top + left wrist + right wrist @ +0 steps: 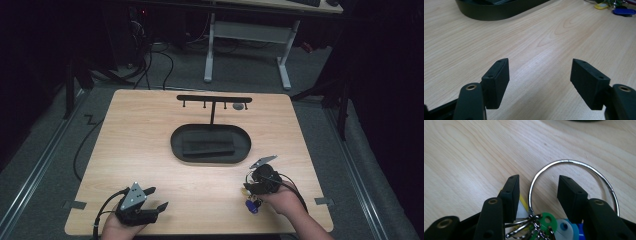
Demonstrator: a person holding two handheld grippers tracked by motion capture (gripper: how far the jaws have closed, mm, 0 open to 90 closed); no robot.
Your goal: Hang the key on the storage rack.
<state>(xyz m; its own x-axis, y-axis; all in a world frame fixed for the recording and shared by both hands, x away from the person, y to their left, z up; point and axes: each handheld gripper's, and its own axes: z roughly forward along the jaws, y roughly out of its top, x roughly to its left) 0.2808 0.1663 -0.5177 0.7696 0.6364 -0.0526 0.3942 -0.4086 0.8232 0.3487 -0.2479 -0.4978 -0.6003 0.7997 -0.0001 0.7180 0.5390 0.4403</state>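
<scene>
Nearest to us, at the front edge of the worktop (150,150), we see the left hand-held gripper (157,199) lying low over the bare wood; in its own view its jaws stand wide apart with nothing between them (539,82). To the right we see the right hand-held gripper (248,186) tipped down over a bunch of keys (252,204). In the right gripper view its jaws are about half open (537,195) and straddle the left arc of the large metal key ring (554,165), which lies flat on the wood; the pads do not press on the wire. Coloured key heads, green (546,220), pale blue and yellow, crowd just below the jaws. Farther off, at mid-worktop, we see a black oval tray (175,142) holding a dark pad, and behind it a black T-shaped hook rack (214,98) standing upright.
</scene>
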